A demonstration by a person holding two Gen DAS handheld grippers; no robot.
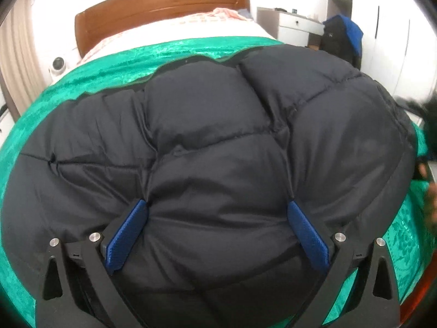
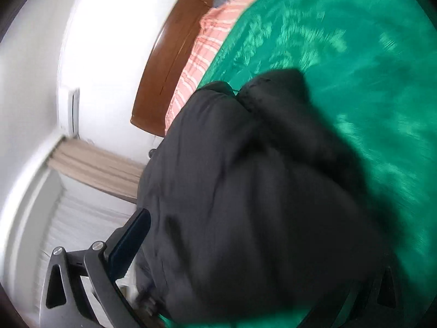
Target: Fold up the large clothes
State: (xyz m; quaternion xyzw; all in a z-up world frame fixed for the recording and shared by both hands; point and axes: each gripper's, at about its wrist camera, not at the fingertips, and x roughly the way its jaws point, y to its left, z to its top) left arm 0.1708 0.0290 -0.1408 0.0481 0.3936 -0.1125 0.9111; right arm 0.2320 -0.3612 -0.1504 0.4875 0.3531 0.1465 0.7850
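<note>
A large black quilted puffer jacket lies spread on a green bedspread. My left gripper is open, its blue pads wide apart and pressed down on the jacket's near part, with padding bulging between them. In the right wrist view the picture is blurred and tilted. The jacket fills the space in front of my right gripper. Only its left blue pad shows; the right finger is hidden behind the fabric.
The bed has a brown wooden headboard and a pink striped sheet beyond the green bedspread. A white nightstand and dark and blue clothes on something stand at the right. Curtains hang at the left.
</note>
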